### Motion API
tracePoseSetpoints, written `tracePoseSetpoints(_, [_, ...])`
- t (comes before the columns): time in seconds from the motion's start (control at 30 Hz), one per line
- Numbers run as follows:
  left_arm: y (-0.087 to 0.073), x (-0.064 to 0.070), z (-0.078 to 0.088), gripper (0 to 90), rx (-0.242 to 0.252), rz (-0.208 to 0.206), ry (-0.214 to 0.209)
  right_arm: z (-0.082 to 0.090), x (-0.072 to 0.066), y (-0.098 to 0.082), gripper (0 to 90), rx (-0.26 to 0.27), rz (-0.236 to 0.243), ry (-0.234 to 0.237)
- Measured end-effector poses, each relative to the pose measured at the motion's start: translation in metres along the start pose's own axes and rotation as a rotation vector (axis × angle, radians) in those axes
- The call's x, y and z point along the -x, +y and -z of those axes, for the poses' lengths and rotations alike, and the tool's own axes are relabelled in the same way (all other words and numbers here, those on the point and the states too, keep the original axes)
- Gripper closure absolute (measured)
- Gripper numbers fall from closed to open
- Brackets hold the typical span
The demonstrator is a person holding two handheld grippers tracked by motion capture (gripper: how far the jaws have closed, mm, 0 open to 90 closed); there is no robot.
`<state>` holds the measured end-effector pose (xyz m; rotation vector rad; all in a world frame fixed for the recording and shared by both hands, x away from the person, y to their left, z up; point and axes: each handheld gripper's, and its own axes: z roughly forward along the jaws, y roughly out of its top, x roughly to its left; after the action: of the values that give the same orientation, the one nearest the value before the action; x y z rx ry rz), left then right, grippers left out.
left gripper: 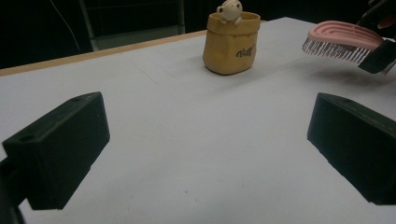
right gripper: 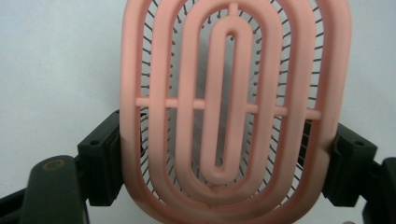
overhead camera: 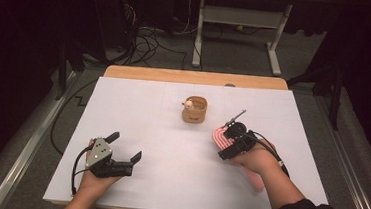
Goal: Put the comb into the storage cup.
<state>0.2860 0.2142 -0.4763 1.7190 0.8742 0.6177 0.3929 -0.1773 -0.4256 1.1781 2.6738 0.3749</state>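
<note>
Right hand-held gripper point(overhead camera: 229, 144) is pinching the pink hairbrush point(overhead camera: 220, 137) across the head's two long edges, jaws on either side; the right gripper view shows the open-rib back of the brush point(right gripper: 233, 107) facing the camera. Bristles point down, and the brush rides above the worktop point(overhead camera: 168, 173), not touching, as seen in the left gripper view point(left gripper: 343, 39). Long axis runs from the head, nearer the table's middle, back toward the person's right hand, with the handle trailing under the wrist.

The yellow pot point(overhead camera: 194, 110), with a small figure on its rim, stands just up and left of the brush head, near but apart. Probably the target. The right hand is much nearer to it.

Left hand-held gripper point(overhead camera: 119, 152) sits spread wide and empty at the near-left, well apart from both, facing the pot point(left gripper: 231, 42).

Open room: bare sheet all around the pot, far edge well behind it. Judgement: the move into the pot needs the brush tipped upright first, since the opening looks narrow for the head.
</note>
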Motion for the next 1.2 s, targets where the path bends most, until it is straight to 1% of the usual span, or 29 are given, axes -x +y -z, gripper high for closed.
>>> tracePoseSetpoints(0.13, [0.000, 0.000, 0.000, 0.0, 0.000, 0.003, -0.001, 0.006, 0.001, 0.001, 20.2, 0.008, 0.000, -0.006])
tracePoseSetpoints(0.2, [0.000, 0.000, 0.000, 0.0, 0.001, 0.004, -0.001, 0.013, 0.002, 0.001, 20.2, 0.026, 0.001, -0.013])
tracePoseSetpoints(0.3, [0.000, 0.000, 0.000, 0.0, 0.001, 0.004, -0.002, 0.019, 0.003, 0.001, 20.3, 0.052, 0.001, -0.017])
tracePoseSetpoints(0.33, [0.000, 0.000, 0.000, 0.0, 0.001, 0.005, -0.003, 0.019, 0.003, 0.001, 20.3, 0.052, 0.001, -0.017])
tracePoseSetpoints(0.47, [0.000, 0.000, 0.000, 0.0, 0.000, 0.004, -0.004, 0.031, 0.005, -0.001, 20.3, 0.105, -0.007, -0.018])
tracePoseSetpoints(0.53, [0.000, 0.000, 0.000, 0.0, -0.001, 0.002, -0.004, 0.036, 0.005, -0.002, 20.3, 0.131, -0.019, -0.021])
tracePoseSetpoints(0.57, [0.000, 0.000, 0.000, 0.0, -0.002, 0.002, -0.005, 0.038, 0.006, -0.004, 20.3, 0.151, -0.022, -0.022])
tracePoseSetpoints(0.6, [0.000, 0.000, 0.000, 0.0, -0.002, 0.002, -0.005, 0.038, 0.006, -0.004, 20.3, 0.151, -0.022, -0.022])
tracePoseSetpoints(0.67, [0.000, 0.000, 0.000, 0.0, -0.002, 0.003, -0.005, 0.042, 0.006, -0.007, 20.2, 0.182, -0.028, -0.023])
tracePoseSetpoints(0.73, [0.000, 0.000, 0.000, 0.0, 0.000, 0.008, -0.005, 0.042, 0.006, -0.008, 20.2, 0.189, -0.027, -0.028])
tracePoseSetpoints(0.83, [0.000, 0.000, 0.000, 0.1, 0.002, 0.011, -0.010, 0.044, 0.006, -0.011, 20.2, 0.226, -0.035, -0.032])
tracePoseSetpoints(0.87, [0.000, 0.000, 0.000, 0.8, 0.003, 0.010, -0.011, 0.044, 0.006, -0.012, 20.2, 0.248, -0.038, -0.035])
tracePoseSetpoints(0.9, [0.000, 0.000, 0.000, 1.0, 0.004, 0.011, -0.010, 0.046, 0.006, -0.013, 20.2, 0.283, -0.038, -0.040])
tracePoseSetpoints(0.93, [0.000, 0.000, 0.000, 0.9, 0.004, 0.011, -0.010, 0.046, 0.006, -0.013, 20.2, 0.283, -0.038, -0.040])
tracePoseSetpoints(0.97, [0.000, 0.000, 0.000, 0.9, 0.001, 0.012, -0.010, 0.047, 0.006, -0.015, 20.2, 0.317, -0.043, -0.042])
tracePoseSetpoints(1.0, [0.000, 0.000, 0.000, 0.9, 0.001, 0.012, -0.010, 0.047, 0.006, -0.015, 20.2, 0.317, -0.043, -0.042])
tracePoseSetpoints(1.03, [0.000, -0.001, 0.001, 0.9, 0.003, 0.018, -0.008, 0.049, 0.005, -0.016, 20.2, 0.346, -0.050, -0.050])
tracePoseSetpoints(1.07, [0.000, -0.001, 0.001, 0.8, 0.003, 0.018, -0.008, 0.049, 0.005, -0.016, 20.2, 0.346, -0.050, -0.050])
tracePoseSetpoints(1.1, [0.000, -0.001, 0.001, 0.8, 0.003, 0.019, -0.007, 0.050, 0.006, -0.017, 20.2, 0.360, -0.046, -0.053])
tracePoseSetpoints(1.2, [0.000, -0.001, 0.001, 0.7, 0.005, 0.021, -0.008, 0.054, 0.005, -0.020, 20.1, 0.412, -0.056, -0.059])
